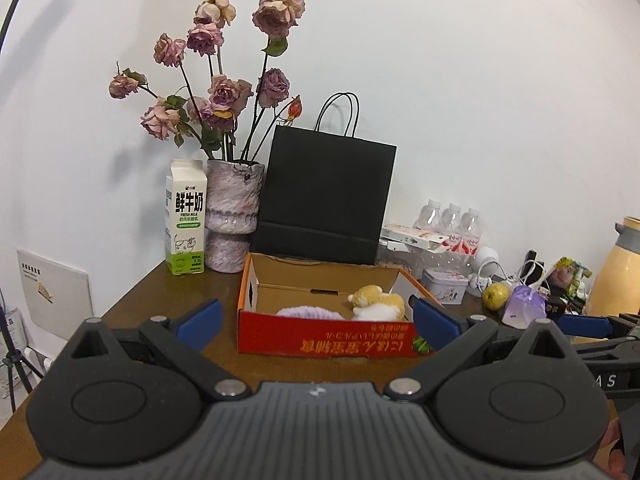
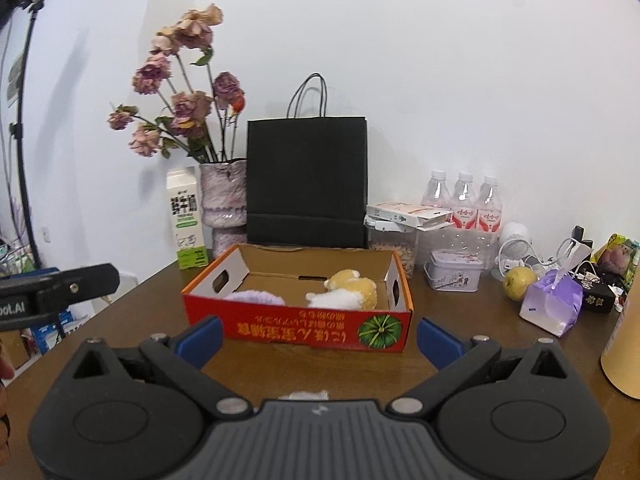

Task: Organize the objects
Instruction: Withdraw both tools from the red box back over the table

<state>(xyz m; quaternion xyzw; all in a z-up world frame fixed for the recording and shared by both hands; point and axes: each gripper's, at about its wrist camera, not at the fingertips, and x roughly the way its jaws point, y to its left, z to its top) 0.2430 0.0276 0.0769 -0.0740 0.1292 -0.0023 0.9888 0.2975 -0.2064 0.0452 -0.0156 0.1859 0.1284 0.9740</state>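
Two soft toys already lie in the cardboard box (image 2: pixel 298 322) straight ahead of your right gripper (image 2: pixel 319 340): a yellow-and-white plush dog (image 2: pixel 344 292) toward its right end and a fuzzy lilac thing (image 2: pixel 256 297) to the left of it, half hidden by the front wall. Your right gripper hangs just short of the box with its blue pads spread wide and nothing between them. Your left gripper (image 1: pixel 316 318) faces the same box from further left, also spread and empty.

The risk, as I judge it, is the box itself. It is light corrugated card with thin walls and hand-holes, sitting on a smooth dark wooden table (image 2: pixel 152 300); nudge the front wall with a pad and it may slide back into the black paper bag (image 2: pixel 307 182) standing just behind it, which is tall, flat-sided and easy to tip. The plush is squashy and furry, so a shallow pinch could slip off.

Off to your right the loose things are crowded: a round yellow-green fruit (image 2: pixel 519 282) that would roll, a crinkly lilac packet (image 2: pixel 554 306) just beside it, a small printed tin (image 2: pixel 454 276), and tangled white cables behind. A small white fluffy scrap shows at the bottom edge of your right gripper's view; I cannot tell what it is.
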